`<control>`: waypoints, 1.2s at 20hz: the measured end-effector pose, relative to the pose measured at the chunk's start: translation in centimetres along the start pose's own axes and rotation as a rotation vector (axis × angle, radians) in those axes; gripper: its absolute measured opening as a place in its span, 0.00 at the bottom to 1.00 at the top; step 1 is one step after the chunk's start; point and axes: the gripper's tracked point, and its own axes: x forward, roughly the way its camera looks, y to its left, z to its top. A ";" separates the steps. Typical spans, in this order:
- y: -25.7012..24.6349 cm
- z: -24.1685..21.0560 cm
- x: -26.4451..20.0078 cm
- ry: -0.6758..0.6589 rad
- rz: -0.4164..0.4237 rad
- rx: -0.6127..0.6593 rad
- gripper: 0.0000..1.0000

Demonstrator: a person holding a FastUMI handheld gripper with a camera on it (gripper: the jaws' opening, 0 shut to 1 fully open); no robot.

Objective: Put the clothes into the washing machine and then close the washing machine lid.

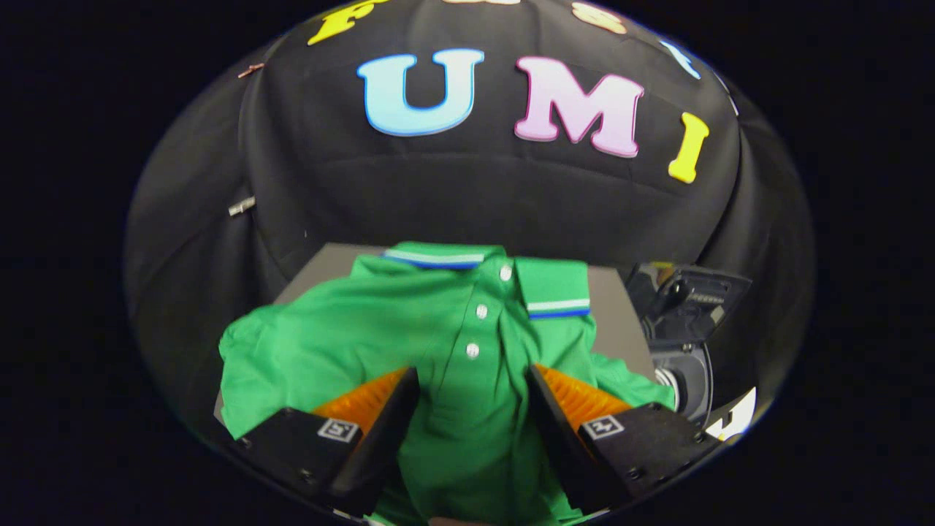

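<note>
Green polo shirt (pixel 409 329) spread flat on the grey desk (pixel 621 321), collar toward the booth wall; hand-held gripper (pixel 472 398) open, fingers (pixel 387 416) straddling the button placket; dark washing machine (pixel 683 329) just beside, lid raised

A staged recording booth was shown, not a lived-in home: black cloth (pixel 467 197) was hung as its wall behind a grey tabletop (pixel 621 321), and a small washing machine (pixel 687 343) was set beside it.
</note>
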 end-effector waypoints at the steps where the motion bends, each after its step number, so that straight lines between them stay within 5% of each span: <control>1: -0.1 -0.1 -0.5 0.011 0.007 0.015 0.94; 4: -0.8 0.6 -1.0 -0.016 -0.001 0.032 0.96; 8: -0.9 0.5 -0.9 0.016 -0.006 0.053 0.25; 10: -1.0 1.0 -1.4 0.023 0.018 0.034 0.25; 11: -0.9 0.6 -0.9 0.035 0.025 0.046 0.05; 24: -2.0 5.1 -5.2 -0.093 0.130 0.021 0.05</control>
